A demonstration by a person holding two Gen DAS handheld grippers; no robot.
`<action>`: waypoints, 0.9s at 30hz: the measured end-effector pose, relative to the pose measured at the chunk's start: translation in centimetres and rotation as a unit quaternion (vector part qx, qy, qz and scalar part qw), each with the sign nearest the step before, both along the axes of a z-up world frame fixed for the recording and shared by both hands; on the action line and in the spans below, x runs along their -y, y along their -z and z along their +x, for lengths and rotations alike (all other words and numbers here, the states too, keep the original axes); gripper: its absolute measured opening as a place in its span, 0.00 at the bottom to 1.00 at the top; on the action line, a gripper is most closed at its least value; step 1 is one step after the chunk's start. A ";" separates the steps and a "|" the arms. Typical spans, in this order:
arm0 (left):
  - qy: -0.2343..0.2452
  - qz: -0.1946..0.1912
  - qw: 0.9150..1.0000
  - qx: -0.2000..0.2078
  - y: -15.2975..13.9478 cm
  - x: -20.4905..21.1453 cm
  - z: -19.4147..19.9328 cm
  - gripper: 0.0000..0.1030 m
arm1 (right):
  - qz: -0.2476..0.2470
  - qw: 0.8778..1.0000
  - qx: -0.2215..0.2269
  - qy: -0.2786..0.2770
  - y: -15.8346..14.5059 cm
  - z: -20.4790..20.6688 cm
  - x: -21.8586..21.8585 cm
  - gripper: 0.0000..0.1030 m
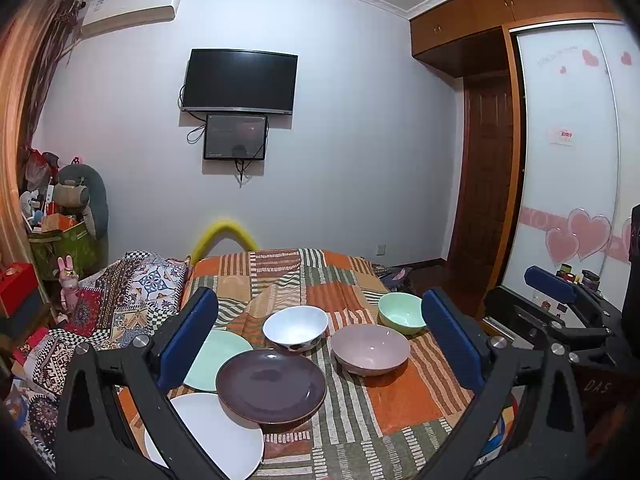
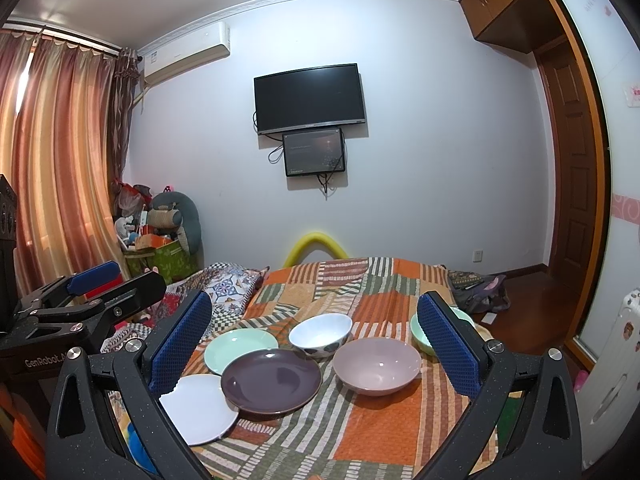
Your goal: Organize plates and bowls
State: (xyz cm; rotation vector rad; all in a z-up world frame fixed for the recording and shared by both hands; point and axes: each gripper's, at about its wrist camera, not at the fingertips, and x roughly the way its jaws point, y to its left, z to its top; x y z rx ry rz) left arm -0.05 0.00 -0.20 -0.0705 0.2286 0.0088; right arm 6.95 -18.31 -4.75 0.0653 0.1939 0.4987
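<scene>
While both the left gripper (image 1: 320, 340) and right gripper (image 2: 314, 344) hover released, nothing is stacked yet; next, likely grasp the purple plate (image 2: 271, 379) overlapping the white plate (image 2: 200, 408).

Black speckled frames are seen on the left tongs (image 1: 320, 336) and right tongs (image 2: 314, 344), silver screws studded along them, blue textured pads (image 2: 448, 344) fitted inside; white "GenRobot" lettering is printed on the left body.
</scene>
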 end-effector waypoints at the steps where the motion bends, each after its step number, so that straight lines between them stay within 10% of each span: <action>1: 0.000 0.000 1.000 0.000 0.0 0.0 0.0 1.00 | 0.000 1.000 0.000 0.001 0.0 0.0 0.0 1.00; 27: 0.003 0.000 1.000 -0.004 0.2 0.0 0.0 1.00 | -0.002 1.000 -0.001 0.000 0.2 0.2 -0.2 1.00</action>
